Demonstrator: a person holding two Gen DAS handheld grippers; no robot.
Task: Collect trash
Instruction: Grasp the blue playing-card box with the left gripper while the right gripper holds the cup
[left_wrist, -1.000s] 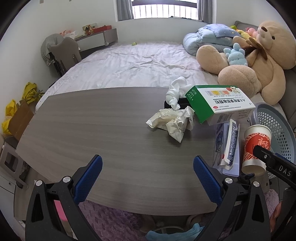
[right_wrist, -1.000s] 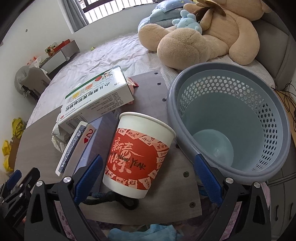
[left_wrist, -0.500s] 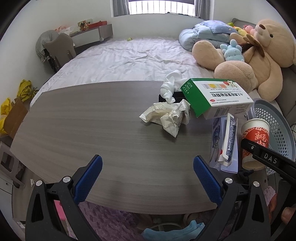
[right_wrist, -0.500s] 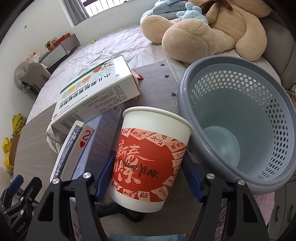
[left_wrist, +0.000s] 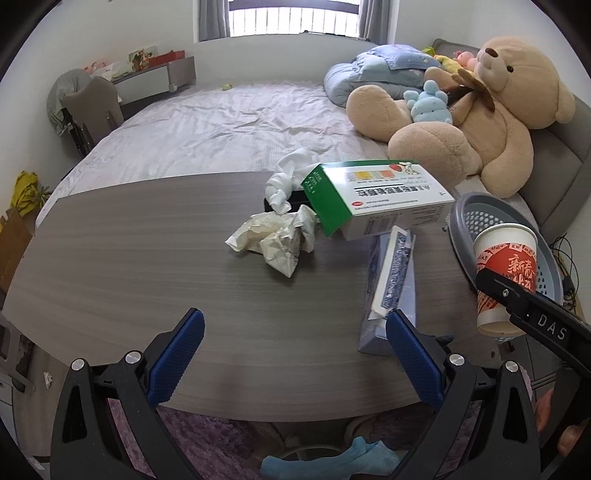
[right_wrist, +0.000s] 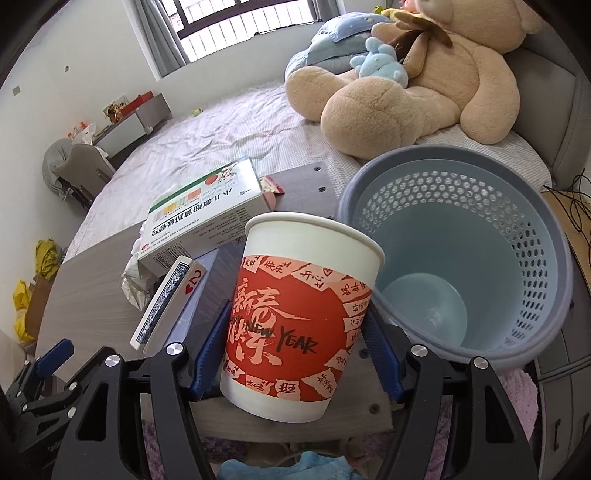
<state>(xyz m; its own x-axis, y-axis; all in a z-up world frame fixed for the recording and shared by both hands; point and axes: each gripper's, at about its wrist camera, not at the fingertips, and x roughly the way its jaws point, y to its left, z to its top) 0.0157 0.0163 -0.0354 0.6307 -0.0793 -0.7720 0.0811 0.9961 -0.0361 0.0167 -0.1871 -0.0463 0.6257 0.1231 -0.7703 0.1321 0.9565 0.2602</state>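
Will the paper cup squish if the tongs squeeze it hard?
Probably. The cup looks like thin paper with an open top, so its walls likely dent easily. The right tongs hold it between blue pads, so it seems light. It looks tilted, so a loose grip might let it slip.

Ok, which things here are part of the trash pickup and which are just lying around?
Job:
paper cup, clamped in right gripper
crumpled tissues
grey basket
left gripper, open

Just lying about:
teddy bear
blue plush
playing cards
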